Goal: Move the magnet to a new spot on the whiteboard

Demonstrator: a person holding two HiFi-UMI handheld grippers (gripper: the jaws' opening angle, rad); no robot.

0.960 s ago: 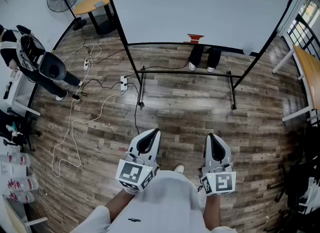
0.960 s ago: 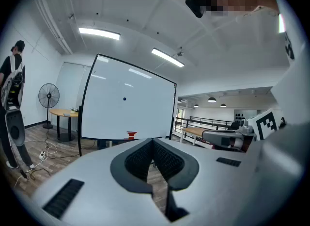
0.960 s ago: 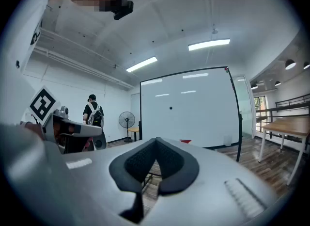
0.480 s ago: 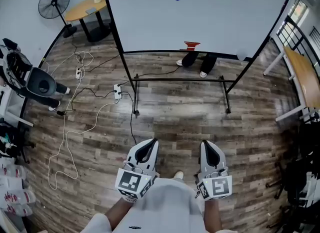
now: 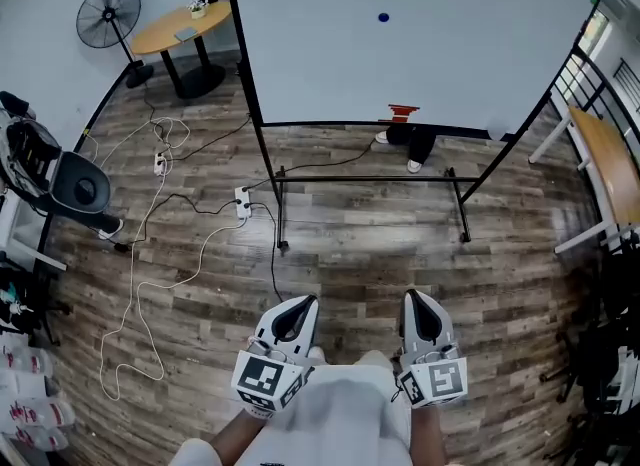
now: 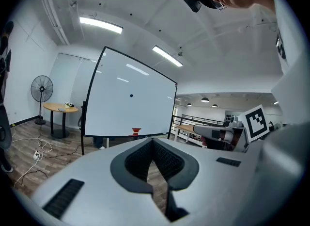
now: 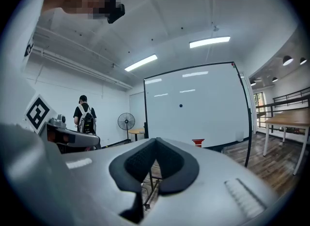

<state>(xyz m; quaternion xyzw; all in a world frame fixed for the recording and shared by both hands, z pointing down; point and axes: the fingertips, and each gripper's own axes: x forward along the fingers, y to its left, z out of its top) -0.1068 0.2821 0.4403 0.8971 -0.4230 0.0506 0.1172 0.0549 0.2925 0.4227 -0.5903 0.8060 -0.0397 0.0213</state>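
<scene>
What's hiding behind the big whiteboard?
Someone's dark trouser legs and light shoes peek out below the bottom edge of the whiteboard. Everything above the legs is covered by the board, so the rest of that person cannot be seen.

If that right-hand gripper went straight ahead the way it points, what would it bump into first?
Probably the whiteboard or its stand, though depth is hard to judge. Only bare floor lies between them and the right gripper.

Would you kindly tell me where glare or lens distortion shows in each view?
Head view: fisheye bends the whiteboard, and the floor shows a pale sheen. Left gripper view: ceiling lights streak the whiteboard; corners are black. Right gripper view: the same streaks and black corners.
</scene>
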